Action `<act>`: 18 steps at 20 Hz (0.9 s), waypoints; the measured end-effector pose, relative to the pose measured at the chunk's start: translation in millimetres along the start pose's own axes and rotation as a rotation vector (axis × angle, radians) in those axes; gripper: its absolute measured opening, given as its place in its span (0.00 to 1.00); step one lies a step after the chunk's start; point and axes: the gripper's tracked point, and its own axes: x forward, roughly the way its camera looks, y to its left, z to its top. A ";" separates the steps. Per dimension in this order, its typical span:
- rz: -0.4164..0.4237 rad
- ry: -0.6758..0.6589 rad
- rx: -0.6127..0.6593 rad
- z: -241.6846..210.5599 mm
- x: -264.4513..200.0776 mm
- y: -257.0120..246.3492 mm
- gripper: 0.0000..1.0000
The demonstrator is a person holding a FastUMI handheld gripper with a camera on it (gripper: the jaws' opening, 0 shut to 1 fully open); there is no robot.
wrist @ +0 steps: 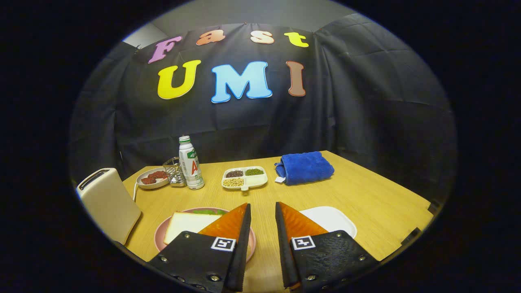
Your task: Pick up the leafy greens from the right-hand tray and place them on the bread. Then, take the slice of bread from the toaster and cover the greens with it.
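While the gripper (262, 211) hovers open and empty, the bread slice (187, 224) covers the greens (209, 211) on the pink plate (163, 232), near the table's front edge.

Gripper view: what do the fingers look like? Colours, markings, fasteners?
The gripper has two wedge-shaped fingers with translucent orange outer faces and black inner pads. Each sits in a textured black mount with silver rivets or screws, and each mount carries a small square black-and-white fiducial tag. No cables are visible.
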 end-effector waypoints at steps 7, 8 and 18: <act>0.029 -0.090 -0.034 49.9 11.4 -88.4 0.36; 0.014 -0.098 -0.040 54.0 13.7 -107.2 0.36; -0.018 -0.220 -0.104 93.2 18.0 -216.4 0.36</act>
